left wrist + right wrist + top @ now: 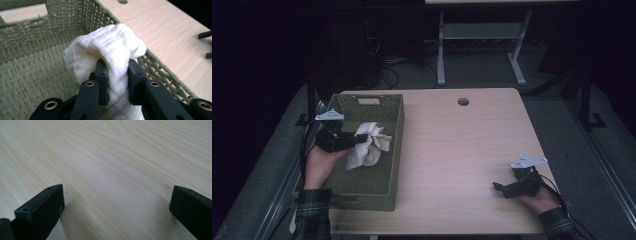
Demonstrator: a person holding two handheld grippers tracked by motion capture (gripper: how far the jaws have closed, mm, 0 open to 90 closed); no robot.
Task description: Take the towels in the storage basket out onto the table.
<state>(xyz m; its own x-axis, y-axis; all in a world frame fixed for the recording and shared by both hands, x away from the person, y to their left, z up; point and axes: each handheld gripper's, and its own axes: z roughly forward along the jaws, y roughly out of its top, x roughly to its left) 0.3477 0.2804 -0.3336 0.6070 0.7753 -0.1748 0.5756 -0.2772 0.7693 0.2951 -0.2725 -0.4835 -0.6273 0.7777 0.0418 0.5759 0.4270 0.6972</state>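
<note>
Left gripper (117, 82), fingers clamped on a white cloth (110, 47), holds it over the green basket (389, 150); a firm grip should clear the rim. Right gripper (117, 210) rests on the surface (462, 150), fingers apart.

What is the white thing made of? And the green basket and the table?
The white cloth looks like soft crinkled cotton; it bunches and folds. The basket seems woven from matte green fibre, maybe paper cord or grass; the braided strands show. The table looks like pale smooth wood, perhaps only a printed grain.
</note>
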